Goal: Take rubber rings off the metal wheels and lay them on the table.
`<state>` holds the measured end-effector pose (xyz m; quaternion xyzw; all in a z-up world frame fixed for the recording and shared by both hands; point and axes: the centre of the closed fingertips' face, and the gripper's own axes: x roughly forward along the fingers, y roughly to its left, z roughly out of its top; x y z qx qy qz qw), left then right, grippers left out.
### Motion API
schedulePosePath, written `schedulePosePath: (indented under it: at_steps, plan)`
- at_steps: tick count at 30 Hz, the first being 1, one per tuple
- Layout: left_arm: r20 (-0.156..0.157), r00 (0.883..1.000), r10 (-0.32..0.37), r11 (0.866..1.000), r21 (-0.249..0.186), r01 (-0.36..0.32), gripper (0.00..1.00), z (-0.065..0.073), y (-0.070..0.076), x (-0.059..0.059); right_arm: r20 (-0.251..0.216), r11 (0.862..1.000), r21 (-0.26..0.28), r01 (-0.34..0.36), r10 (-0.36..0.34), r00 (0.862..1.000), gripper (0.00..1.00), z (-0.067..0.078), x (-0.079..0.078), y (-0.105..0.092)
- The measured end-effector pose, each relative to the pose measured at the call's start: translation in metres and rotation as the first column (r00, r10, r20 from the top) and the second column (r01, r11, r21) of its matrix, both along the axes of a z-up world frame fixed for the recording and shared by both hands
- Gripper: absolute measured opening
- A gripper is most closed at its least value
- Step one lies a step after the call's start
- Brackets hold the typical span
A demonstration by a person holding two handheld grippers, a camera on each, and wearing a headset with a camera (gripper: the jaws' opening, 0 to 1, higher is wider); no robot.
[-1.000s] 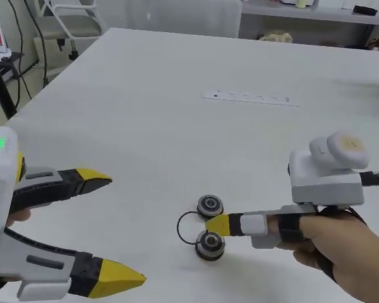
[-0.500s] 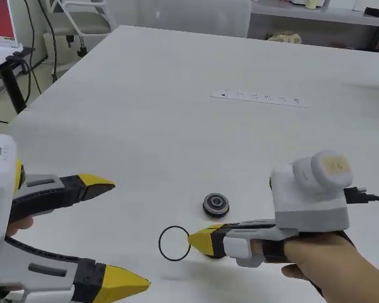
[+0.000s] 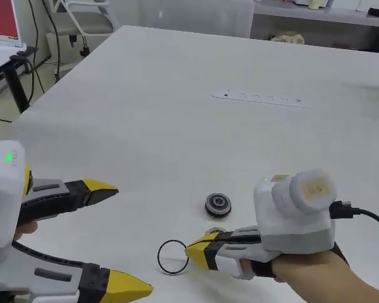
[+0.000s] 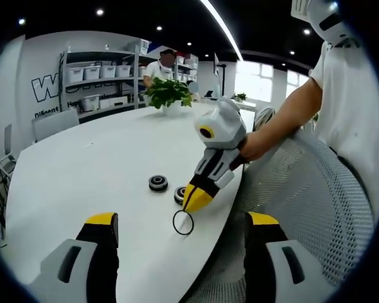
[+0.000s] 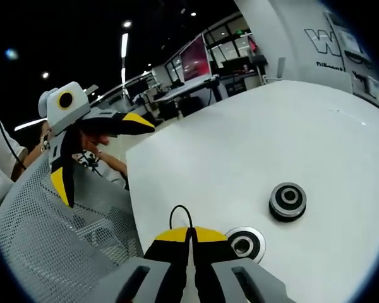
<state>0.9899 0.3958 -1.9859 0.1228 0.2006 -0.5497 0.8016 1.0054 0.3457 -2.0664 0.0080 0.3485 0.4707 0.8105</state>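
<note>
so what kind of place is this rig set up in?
Probably an office or lab workspace: a big white table with a power strip on it, wall shelves of storage bins, and what looks like a mesh office chair.

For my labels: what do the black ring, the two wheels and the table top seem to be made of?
The black ring is probably rubber: matte, a thin loop held in the shut right gripper. The far wheel has a metallic hub with a dark band around it. The near wheel shows a bare, shiny metal rim. The table is smooth matte white, perhaps laminate.
</note>
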Motion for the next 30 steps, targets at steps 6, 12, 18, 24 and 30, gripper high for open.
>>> schedulePosePath:
  at_steps: [6,12,18,24,30]
  plan:
    - [-0.001,1.000,-0.002,1.000,0.005,0.002,0.79,-0.001,0.000,0.000,0.011,1.000,-0.015,-0.013,0.013,1.000,0.00,-0.001,0.000,0.001]
    - [-0.004,1.000,0.000,1.000,0.000,0.000,0.79,-0.001,0.000,0.001,0.000,1.000,-0.022,-0.006,0.006,1.000,0.00,-0.002,0.001,-0.001]
    - [-0.008,1.000,0.000,1.000,0.004,0.000,0.79,-0.003,0.001,0.001,0.008,1.000,-0.015,0.013,-0.013,1.000,0.05,0.001,0.005,-0.003]
    - [-0.013,1.000,-0.002,1.000,0.006,0.002,0.79,-0.004,0.001,0.001,0.032,1.000,-0.015,0.017,-0.016,0.999,0.06,0.008,0.009,-0.005]
    - [-0.013,1.000,-0.003,1.000,0.005,0.003,0.79,-0.004,0.002,0.001,0.062,1.000,-0.008,0.023,-0.022,0.998,0.08,0.018,0.014,-0.008]
